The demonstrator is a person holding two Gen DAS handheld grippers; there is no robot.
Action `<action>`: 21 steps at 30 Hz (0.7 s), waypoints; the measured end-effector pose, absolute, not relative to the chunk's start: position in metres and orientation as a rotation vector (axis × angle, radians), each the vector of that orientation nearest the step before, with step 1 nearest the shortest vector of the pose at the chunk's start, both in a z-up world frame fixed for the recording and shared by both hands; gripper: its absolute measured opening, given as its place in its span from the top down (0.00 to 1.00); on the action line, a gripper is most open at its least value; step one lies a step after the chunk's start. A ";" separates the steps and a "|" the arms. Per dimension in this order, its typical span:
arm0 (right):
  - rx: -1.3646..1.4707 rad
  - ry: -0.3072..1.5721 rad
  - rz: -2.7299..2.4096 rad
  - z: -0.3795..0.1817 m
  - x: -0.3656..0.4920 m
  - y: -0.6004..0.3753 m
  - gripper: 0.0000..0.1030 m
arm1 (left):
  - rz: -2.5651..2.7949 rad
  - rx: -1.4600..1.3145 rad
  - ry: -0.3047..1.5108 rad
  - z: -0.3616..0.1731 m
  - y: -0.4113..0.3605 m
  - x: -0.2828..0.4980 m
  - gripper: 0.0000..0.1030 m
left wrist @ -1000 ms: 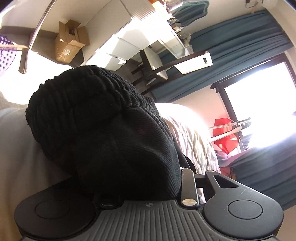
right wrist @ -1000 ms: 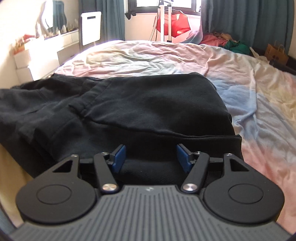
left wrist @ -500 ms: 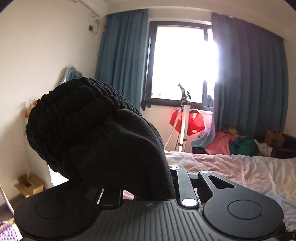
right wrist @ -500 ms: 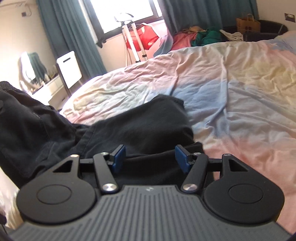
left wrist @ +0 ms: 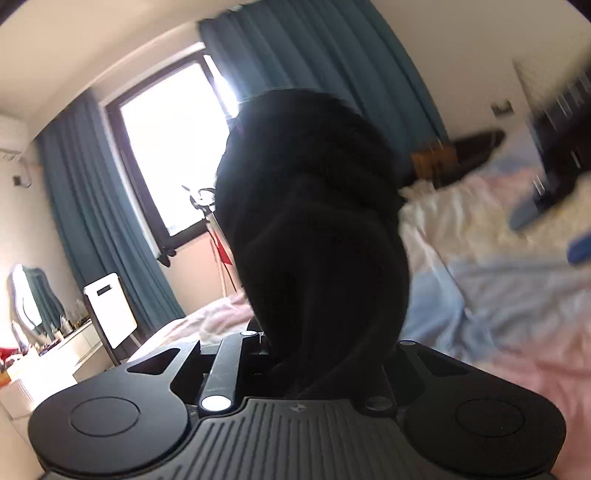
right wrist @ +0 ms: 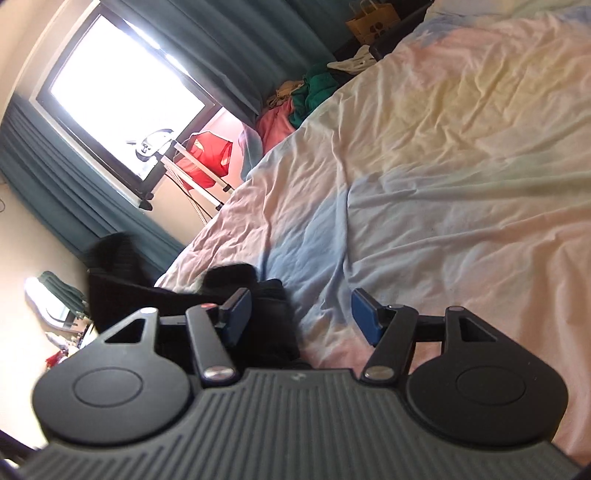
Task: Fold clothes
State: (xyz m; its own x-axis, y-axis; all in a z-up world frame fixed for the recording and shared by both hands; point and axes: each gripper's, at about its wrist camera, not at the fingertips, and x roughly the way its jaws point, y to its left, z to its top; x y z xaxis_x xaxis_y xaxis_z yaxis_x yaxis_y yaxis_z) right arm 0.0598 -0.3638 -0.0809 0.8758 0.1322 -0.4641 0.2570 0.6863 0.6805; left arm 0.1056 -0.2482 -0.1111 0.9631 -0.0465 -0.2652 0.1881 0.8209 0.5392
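Note:
A black knit garment (left wrist: 314, 221) is bunched up and rises out of my left gripper (left wrist: 317, 336), which is shut on it; the cloth hides both fingertips. In the right wrist view the same black garment (right wrist: 122, 288) hangs at the lower left, off the bed's near edge. A fold of it lies beside the left blue pad (right wrist: 236, 314). My right gripper (right wrist: 301, 315) is open and tilted, its pads wide apart over the pastel sheet, gripping nothing. A blurred dark shape with blue pads (left wrist: 546, 192) at the left view's right edge looks like the right gripper.
The bed (right wrist: 461, 184) with a wrinkled pastel sheet fills the right. Beyond it are a bright window (right wrist: 122, 85), teal curtains (left wrist: 314, 62), a red item on a stand (right wrist: 203, 158), a clothes pile (right wrist: 295, 107) and a paper bag (right wrist: 373, 18). A white dresser (left wrist: 55, 354) stands at left.
Both views have rolled and swung. The left gripper keeps hold of the bunched cloth. The garment that lay spread before the right gripper has pulled away left, leaving bare sheet between its fingers.

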 end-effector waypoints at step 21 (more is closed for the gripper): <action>1.115 0.641 0.040 -0.118 0.067 -0.356 0.19 | -0.205 0.595 0.388 -0.097 -0.101 0.057 0.09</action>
State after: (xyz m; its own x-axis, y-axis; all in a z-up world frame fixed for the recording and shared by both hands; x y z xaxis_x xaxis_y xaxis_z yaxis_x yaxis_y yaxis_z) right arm 0.0673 -0.3558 -0.1178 0.8206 0.3407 -0.4588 0.2809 0.4587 0.8430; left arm 0.0568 -0.1013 -0.0971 0.9079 -0.0766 -0.4122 0.2972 0.8110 0.5039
